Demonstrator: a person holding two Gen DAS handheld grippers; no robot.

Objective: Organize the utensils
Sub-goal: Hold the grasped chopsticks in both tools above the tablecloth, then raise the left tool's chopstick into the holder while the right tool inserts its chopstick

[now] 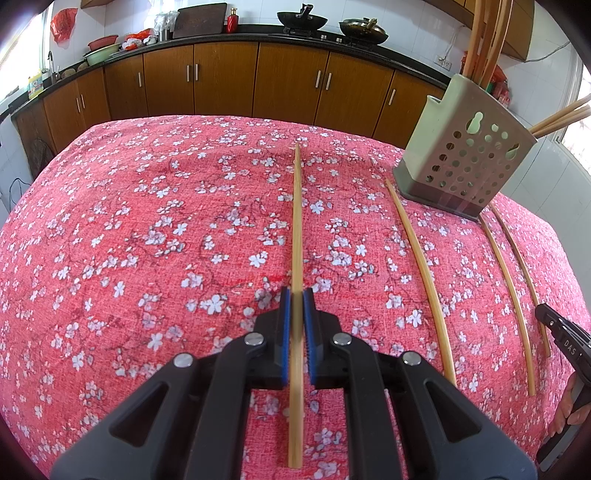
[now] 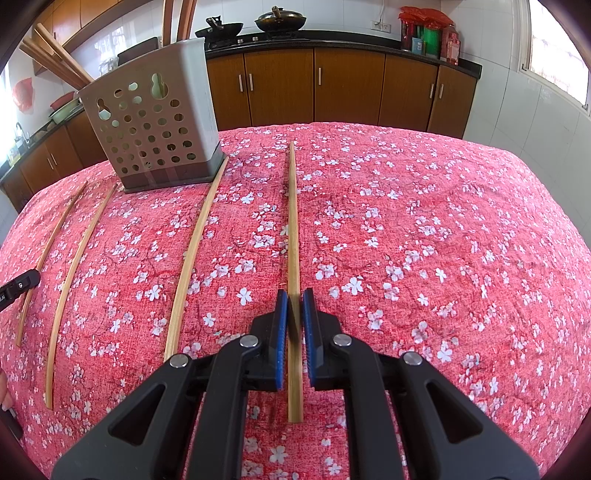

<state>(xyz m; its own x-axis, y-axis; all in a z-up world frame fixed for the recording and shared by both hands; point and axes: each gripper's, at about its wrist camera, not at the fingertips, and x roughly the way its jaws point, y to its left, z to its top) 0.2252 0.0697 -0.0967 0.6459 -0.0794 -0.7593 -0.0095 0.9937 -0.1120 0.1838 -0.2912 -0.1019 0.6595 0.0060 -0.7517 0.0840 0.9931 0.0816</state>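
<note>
Several bamboo chopsticks lie side by side on the red floral tablecloth (image 1: 129, 221). My left gripper (image 1: 296, 295) has its blue pads (image 1: 284, 325) closed against one chopstick (image 1: 297, 221). My right gripper (image 2: 294, 295) has its pads closed against another chopstick (image 2: 293, 229). A beige perforated utensil holder (image 1: 469, 155) stands at the table's far side with several chopsticks upright in it; it also shows in the right wrist view (image 2: 155, 122). Three loose chopsticks lie between the grippers: (image 1: 421, 273), (image 1: 509, 291), (image 1: 524, 273).
Wooden kitchen cabinets (image 1: 221, 77) and a dark counter with woks (image 1: 301, 18) run behind the table. A window (image 2: 557, 48) is at the right. The right gripper's body (image 1: 565, 339) shows at the left view's right edge.
</note>
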